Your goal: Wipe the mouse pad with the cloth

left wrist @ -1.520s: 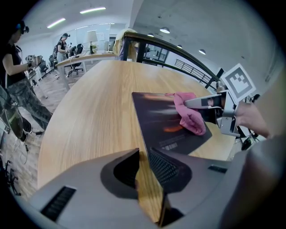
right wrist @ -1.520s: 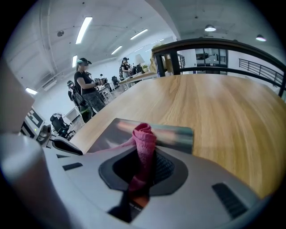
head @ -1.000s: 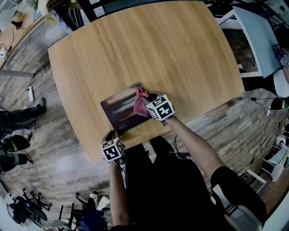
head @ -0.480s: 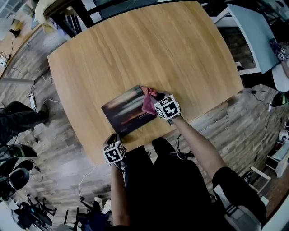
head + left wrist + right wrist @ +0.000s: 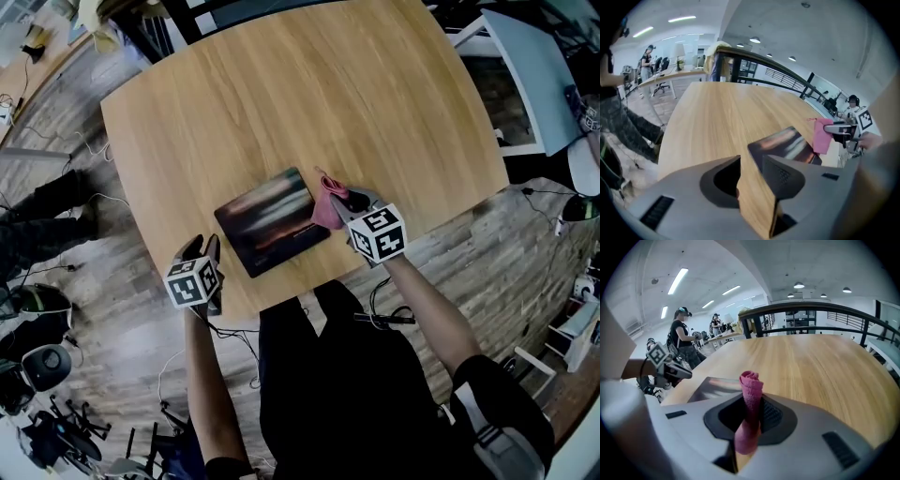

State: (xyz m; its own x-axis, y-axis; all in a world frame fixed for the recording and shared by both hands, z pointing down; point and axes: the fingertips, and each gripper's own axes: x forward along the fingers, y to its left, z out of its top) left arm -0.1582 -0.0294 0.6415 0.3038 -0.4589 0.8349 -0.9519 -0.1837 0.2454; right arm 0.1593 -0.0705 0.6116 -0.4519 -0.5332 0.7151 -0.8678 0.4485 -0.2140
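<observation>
The dark mouse pad [image 5: 273,221] lies near the front of the wooden table [image 5: 300,94]. My right gripper [image 5: 347,201] hovers just off the pad's right edge, shut on the pink cloth [image 5: 327,207], which hangs bunched from the jaws. In the right gripper view the cloth [image 5: 751,397] stands rolled between the pads, with the mouse pad [image 5: 708,386] to the left. My left gripper [image 5: 203,247] is at the table's front-left edge, apart from the pad, its jaws opening with nothing between them. From the left gripper view [image 5: 751,162], the pad [image 5: 785,144] and cloth [image 5: 821,136] lie ahead.
The person's legs are against the table's front edge. A white desk [image 5: 530,75] stands at the back right. Cables and chair bases lie on the wood floor at the left [image 5: 56,281]. A person [image 5: 682,336] stands in the background of the right gripper view.
My left gripper has opened, left the pad's front corner and swung left and up along the table edge. The right gripper has carried the cloth rightward off the pad and lifted it.
</observation>
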